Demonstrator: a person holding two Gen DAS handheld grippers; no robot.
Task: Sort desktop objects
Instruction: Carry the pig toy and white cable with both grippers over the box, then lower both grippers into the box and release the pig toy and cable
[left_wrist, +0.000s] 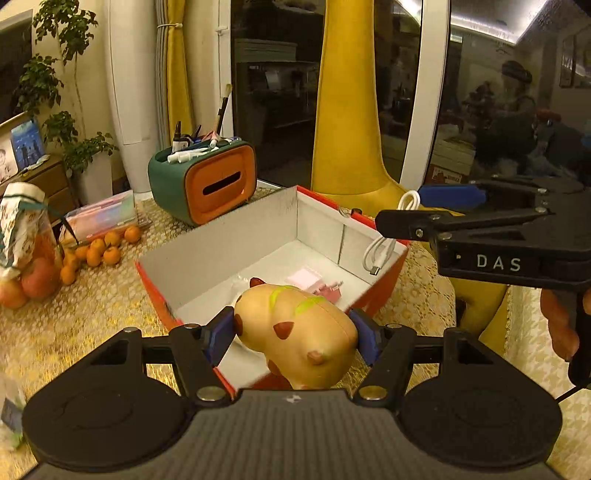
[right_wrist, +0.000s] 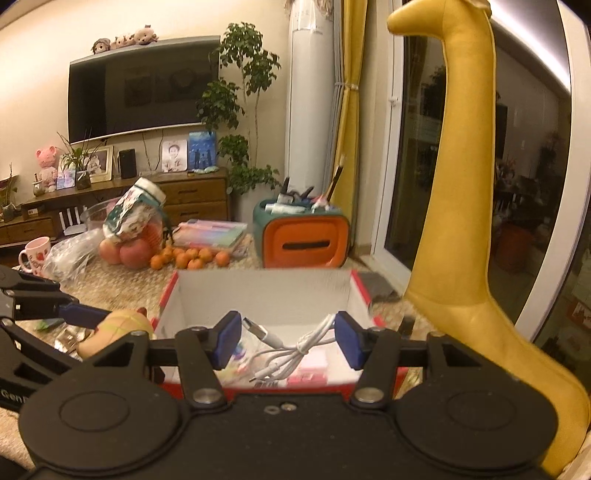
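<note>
Left gripper (left_wrist: 295, 332) nearest the lens: fingers about half spread, blue pads pressed on both flanks of a tan squishy animal toy (left_wrist: 295, 330) with brown spots and green streaks, held over the near rim of the red cardboard box (left_wrist: 162, 295) on the desk (left_wrist: 92, 325). Right gripper (right_wrist: 288, 341) also over the box, fingers partly spread; a coiled white USB cable (right_wrist: 295, 349) runs between the pads, and in the left wrist view its loop hangs from the fingers above the box's far corner, so it reads as carried, though pad contact is hard to confirm. Box already holds pink packets. Step in hand, as I judge it: drop both items in. Carry the toy further past the rim before letting go, since it overhangs the edge; lower the cable until its plug clears the wall. Readable writing: "DAS" on the right gripper's body; "Gen" on the left gripper, cut off. Green-and-orange pen holder (left_wrist: 207, 177) and tangerines (left_wrist: 99, 251) sit beyond the box.
</note>
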